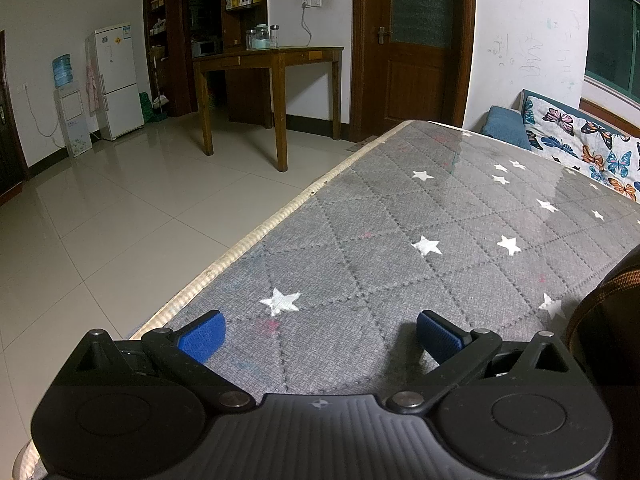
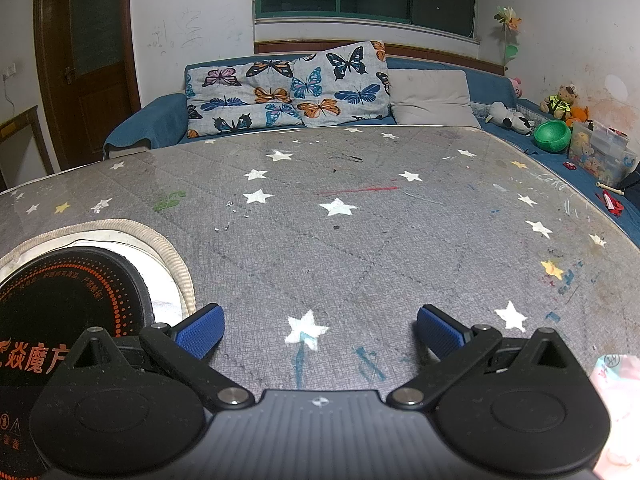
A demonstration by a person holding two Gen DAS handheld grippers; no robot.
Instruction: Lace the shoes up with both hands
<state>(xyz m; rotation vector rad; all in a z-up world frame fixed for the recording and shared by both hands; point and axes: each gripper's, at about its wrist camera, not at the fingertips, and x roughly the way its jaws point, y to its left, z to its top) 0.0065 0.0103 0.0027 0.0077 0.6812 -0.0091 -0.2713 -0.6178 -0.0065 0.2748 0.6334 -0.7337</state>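
Observation:
My left gripper [image 1: 320, 336] is open low over the grey star-patterned table cover [image 1: 400, 220], its blue pads [image 1: 202, 336] wide apart with nothing between them. At the far right edge of the left wrist view a dark object with a brown woven cord [image 1: 612, 280] pokes in, just right of the gripper; it looks like part of the shoe, mostly cut off. My right gripper [image 2: 320, 332] is also open above the table cover [image 2: 360, 248], with only cloth between its pads [image 2: 440, 332]. No shoe shows in the right wrist view.
A black round cooker plate [image 2: 68, 304] sits in a rimmed cutout left of the right gripper. A pink-white item [image 2: 616, 400] lies at the lower right. A sofa with butterfly cushions [image 2: 288, 92] is beyond the table. The table's left edge [image 1: 256, 236] drops to tiled floor.

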